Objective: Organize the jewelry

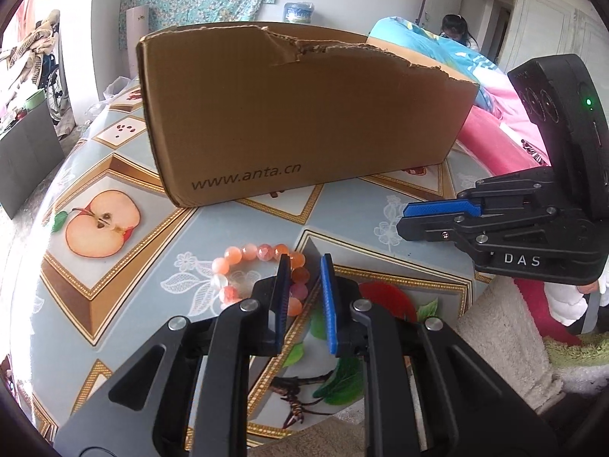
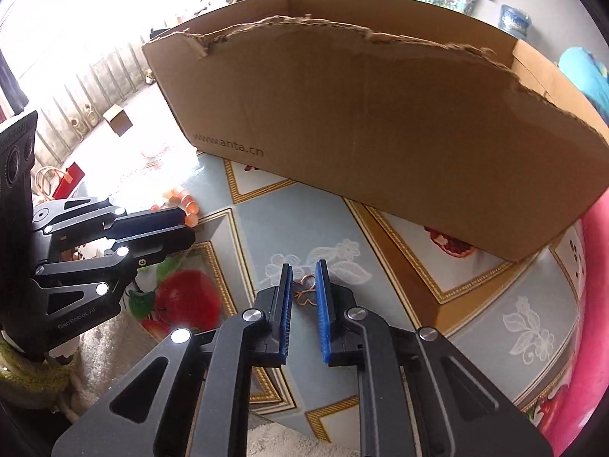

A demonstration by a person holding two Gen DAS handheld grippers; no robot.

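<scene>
Two grippers low over the surface (image 2: 380, 243) | left gripper (image 1: 304, 297) pinching the bead bracelet (image 1: 262, 255) | right gripper (image 2: 303, 297) nearly closed around a small copper-wire ornament (image 2: 304, 291), contact unclear | cardboard box (image 2: 380, 114) just beyond | risk: thin wire slipping from the pads, beads snagging the box's torn rim
</scene>
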